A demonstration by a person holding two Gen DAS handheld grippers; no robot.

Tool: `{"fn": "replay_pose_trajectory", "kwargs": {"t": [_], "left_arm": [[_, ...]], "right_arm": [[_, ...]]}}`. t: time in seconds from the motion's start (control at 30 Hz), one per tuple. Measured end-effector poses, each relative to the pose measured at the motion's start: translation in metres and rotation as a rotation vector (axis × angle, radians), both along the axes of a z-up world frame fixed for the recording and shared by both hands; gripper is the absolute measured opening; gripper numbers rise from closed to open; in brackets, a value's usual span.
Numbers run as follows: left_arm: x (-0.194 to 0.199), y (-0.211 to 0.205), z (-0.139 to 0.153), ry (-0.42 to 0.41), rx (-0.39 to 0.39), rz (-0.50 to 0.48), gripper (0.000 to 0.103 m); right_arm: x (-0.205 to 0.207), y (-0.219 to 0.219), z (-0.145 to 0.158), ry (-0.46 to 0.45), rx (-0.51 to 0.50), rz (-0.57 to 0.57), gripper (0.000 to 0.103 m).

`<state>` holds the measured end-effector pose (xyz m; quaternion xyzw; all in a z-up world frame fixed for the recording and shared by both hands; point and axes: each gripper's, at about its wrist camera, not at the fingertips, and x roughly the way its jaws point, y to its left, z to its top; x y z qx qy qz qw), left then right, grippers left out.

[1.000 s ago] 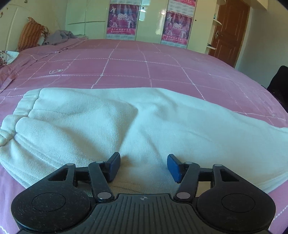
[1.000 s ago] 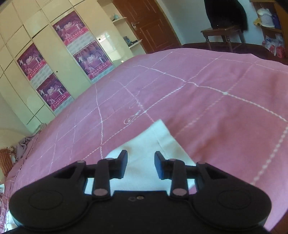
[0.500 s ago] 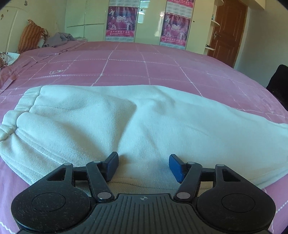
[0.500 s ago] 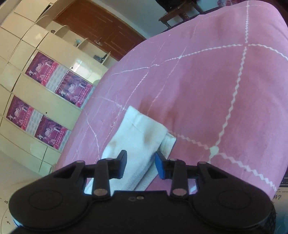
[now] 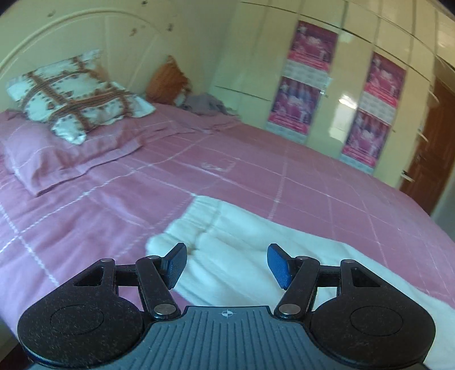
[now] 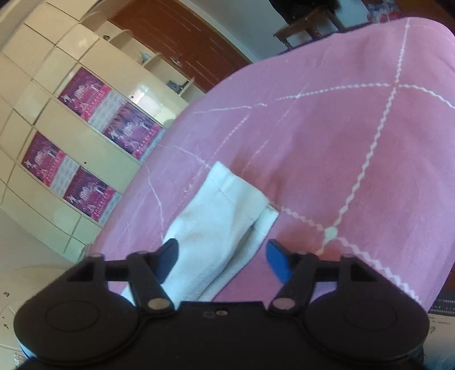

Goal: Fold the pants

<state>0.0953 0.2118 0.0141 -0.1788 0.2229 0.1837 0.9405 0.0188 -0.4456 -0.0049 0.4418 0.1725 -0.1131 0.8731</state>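
Note:
White pants (image 5: 256, 244) lie flat on the pink bedspread (image 5: 128, 205), folded lengthwise. In the left wrist view the gathered waistband (image 5: 199, 216) is just ahead of my left gripper (image 5: 227, 266), which is open and empty above the waist end. In the right wrist view the leg cuffs (image 6: 236, 196) lie ahead of my right gripper (image 6: 224, 259), which is open and empty with its jaws wide on either side of the leg ends, one cuff (image 6: 266, 220) peeking from under the other.
A patterned pillow (image 5: 74, 94) on a pink pillow (image 5: 57, 153) and an orange cushion (image 5: 167, 82) sit at the headboard. Cream wardrobes with pink posters (image 5: 298, 94) line the far side. A brown door (image 6: 182, 48) and a wooden chair (image 6: 310, 20) stand beyond the bed.
My left gripper has swung left from the middle of the pants to the waistband end. My right gripper's jaws have opened wider over the leg cuffs.

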Motion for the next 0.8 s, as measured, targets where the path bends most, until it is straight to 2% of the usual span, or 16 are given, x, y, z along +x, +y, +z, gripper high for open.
{"fn": "replay_pose_trajectory", "kwargs": {"t": [0.1, 0.23, 0.3, 0.33, 0.37, 0.43, 0.5, 0.57, 0.67, 0.7, 0.73, 0.77, 0.8], "left_arm": [[0.007, 0.043, -0.016, 0.031, -0.130, 0.084, 0.063], [0.033, 0.067, -0.049, 0.066, -0.283, 0.083, 0.062], [0.046, 0.071, -0.059, 0.071, -0.307, 0.065, 0.039], [0.053, 0.073, -0.064, 0.088, -0.330, 0.050, 0.032], [0.058, 0.075, -0.067, 0.104, -0.345, 0.049, 0.031], [0.067, 0.075, -0.063, 0.115, -0.302, 0.028, 0.019], [0.071, 0.065, -0.048, 0.107, -0.226, -0.004, 0.018], [0.072, 0.057, -0.028, 0.032, -0.182, -0.048, 0.017], [0.066, 0.057, 0.008, -0.173, -0.176, -0.122, 0.017], [0.063, 0.058, 0.011, -0.206, -0.161, -0.131, 0.017], [0.066, 0.061, 0.007, -0.186, -0.142, -0.126, 0.017], [0.076, 0.068, -0.012, -0.069, -0.128, -0.100, 0.017], [0.086, 0.080, -0.039, 0.083, -0.183, -0.059, 0.017]], "right_arm": [[0.004, 0.013, 0.004, 0.007, -0.039, 0.022, 0.066], [0.017, 0.017, 0.010, 0.061, -0.067, 0.035, 0.066], [0.018, 0.019, 0.010, 0.084, -0.084, 0.037, 0.066], [0.018, 0.019, 0.010, 0.086, -0.082, 0.043, 0.066], [0.016, 0.022, 0.008, 0.095, -0.078, 0.044, 0.066], [0.016, 0.021, 0.007, 0.105, -0.078, 0.045, 0.066], [0.019, 0.022, 0.008, 0.115, -0.088, 0.051, 0.066], [0.021, 0.023, 0.009, 0.119, -0.096, 0.054, 0.066], [0.021, 0.021, 0.008, 0.121, -0.088, 0.055, 0.066], [0.021, 0.021, 0.008, 0.119, -0.086, 0.054, 0.066], [0.021, 0.020, 0.008, 0.119, -0.084, 0.053, 0.065], [0.021, 0.020, 0.008, 0.118, -0.083, 0.052, 0.065], [0.021, 0.020, 0.008, 0.117, -0.082, 0.051, 0.065]]}}
